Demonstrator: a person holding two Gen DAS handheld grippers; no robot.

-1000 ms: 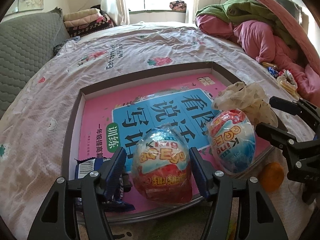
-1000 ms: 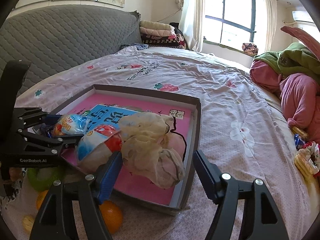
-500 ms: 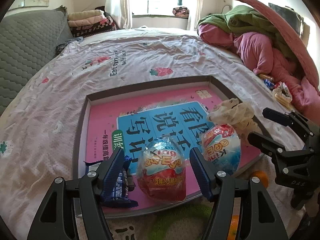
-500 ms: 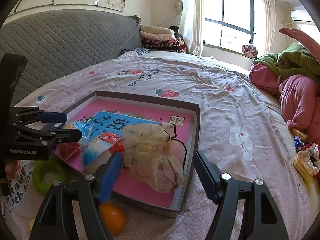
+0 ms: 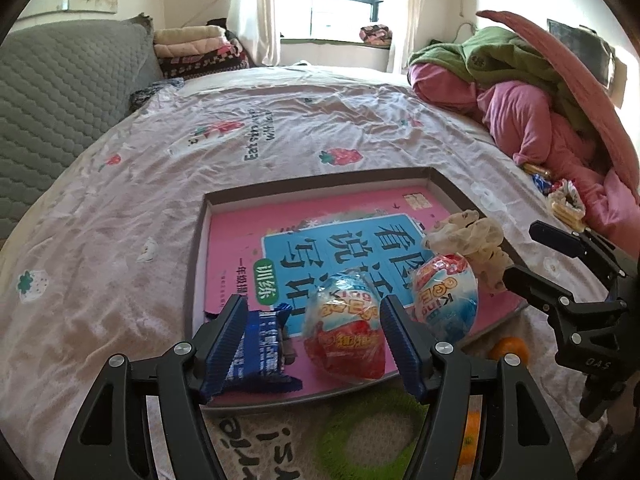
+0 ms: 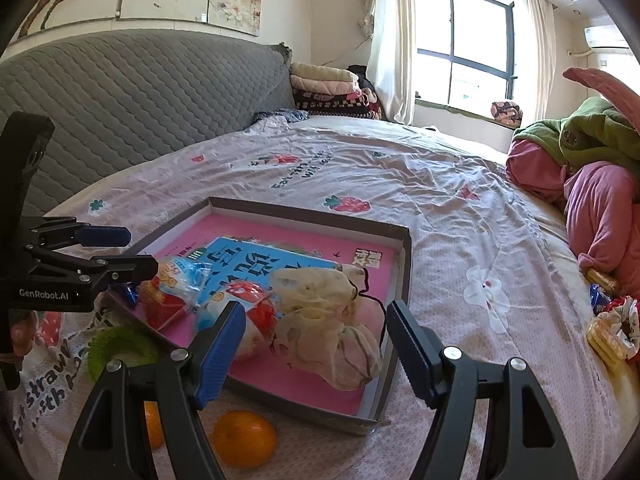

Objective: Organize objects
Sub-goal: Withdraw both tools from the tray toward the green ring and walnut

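Note:
A grey-rimmed tray (image 5: 196, 240) lies on the bed with a pink and blue book (image 5: 240, 248) flat in it. On the book rest two foil-wrapped toy eggs (image 5: 346, 336) (image 5: 446, 292), a blue snack packet (image 5: 260, 348) and a cream drawstring pouch (image 5: 476, 240). My left gripper (image 5: 314, 348) is open, raised above the tray's near edge, with the nearer egg lying free beyond its pads. My right gripper (image 6: 318, 352) is open and empty over the tray's near corner, in front of the pouch (image 6: 332, 320). The tray's right wall (image 6: 404, 264) is next to it.
A fuzzy green ring (image 5: 372, 436) and two oranges (image 6: 244, 438) (image 6: 152, 426) lie on the sheet just outside the tray. More snacks (image 6: 608, 320) sit by the pink and green bedding (image 5: 520, 120) at right. A grey headboard (image 6: 140, 100) runs along the left.
My left gripper has drawn back and up from the nearer egg, which stays in the tray; the green ring has come into view below. The right gripper has barely shifted.

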